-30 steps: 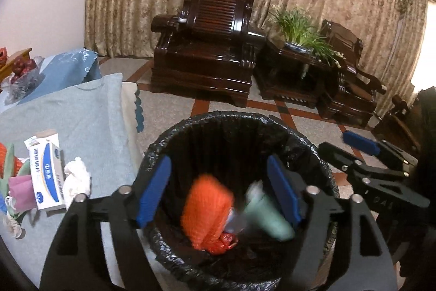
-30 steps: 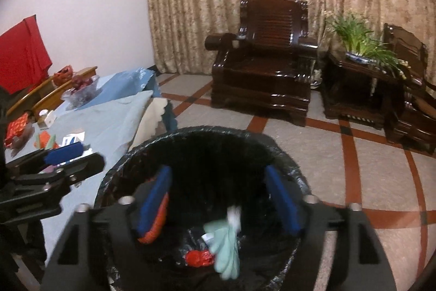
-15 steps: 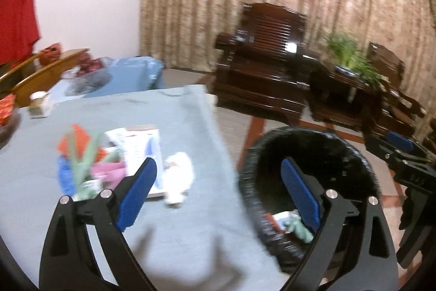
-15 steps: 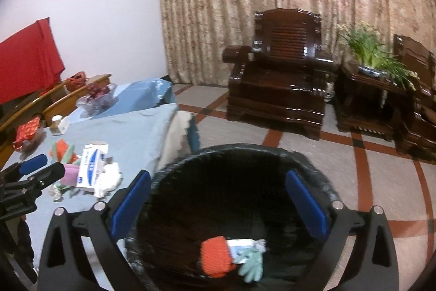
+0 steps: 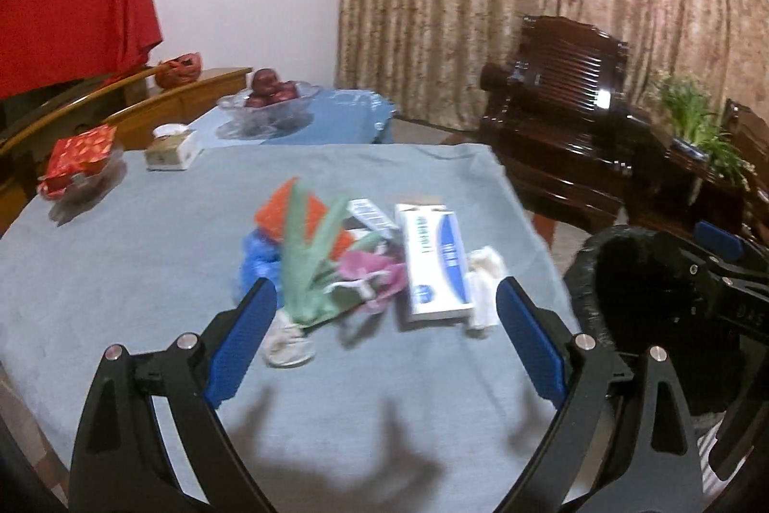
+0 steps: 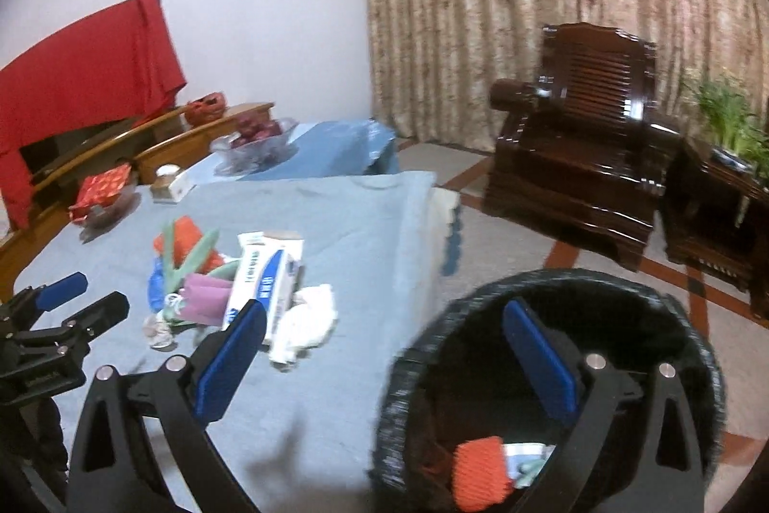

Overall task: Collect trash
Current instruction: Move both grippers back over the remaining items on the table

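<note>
Blue-clothed table (image 5: 144,253) piled with trash, white box (image 5: 435,268); both tongs (image 5: 384,349) (image 6: 384,364) spread, empty; black bin (image 6: 548,388) alongside; curtains (image 5: 528,8) behind.

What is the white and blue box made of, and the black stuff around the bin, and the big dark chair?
The white and blue box looks like thin cardboard: flat printed sides, folded flaps at one end. The bin liner seems to be thin black plastic, crinkled over the rim. The armchair looks like dark polished wood, glossy with bright highlights and carved slats.

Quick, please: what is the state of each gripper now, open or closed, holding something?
Left gripper: open, holding nothing.
Right gripper: open, holding nothing.
</note>
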Demonstrator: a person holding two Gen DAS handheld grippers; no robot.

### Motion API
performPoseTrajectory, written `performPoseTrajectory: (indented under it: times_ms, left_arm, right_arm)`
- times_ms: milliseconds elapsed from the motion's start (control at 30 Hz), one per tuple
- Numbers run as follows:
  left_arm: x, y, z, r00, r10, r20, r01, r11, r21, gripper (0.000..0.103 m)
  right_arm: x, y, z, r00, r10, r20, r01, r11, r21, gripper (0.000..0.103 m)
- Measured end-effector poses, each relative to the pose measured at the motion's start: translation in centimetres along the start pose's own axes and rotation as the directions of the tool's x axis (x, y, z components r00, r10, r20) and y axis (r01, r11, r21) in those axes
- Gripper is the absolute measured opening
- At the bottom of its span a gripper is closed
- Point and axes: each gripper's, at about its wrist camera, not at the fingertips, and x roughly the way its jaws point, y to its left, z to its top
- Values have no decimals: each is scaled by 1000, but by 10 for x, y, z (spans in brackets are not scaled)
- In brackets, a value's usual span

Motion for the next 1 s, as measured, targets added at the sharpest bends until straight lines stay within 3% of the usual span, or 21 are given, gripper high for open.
performPoseTrajectory:
  times_ms: [333,733,1000]
  left_arm:
    - [25,29,-9,998,52,-25,-53,998,-32,90]
    - [62,36,-10,998,37,-57,-40,998,-51,90]
    - [73,28,-13,998,14,-68,-17,999,-45,90]
  right_arm:
    - [64,45,-5,995,41,-87,-44,998,-34,96]
    - [132,54,-17,976,8,-219,-19,999,-51,76]
    - [151,54,-27,964,0,-266,-14,999,-50,73]
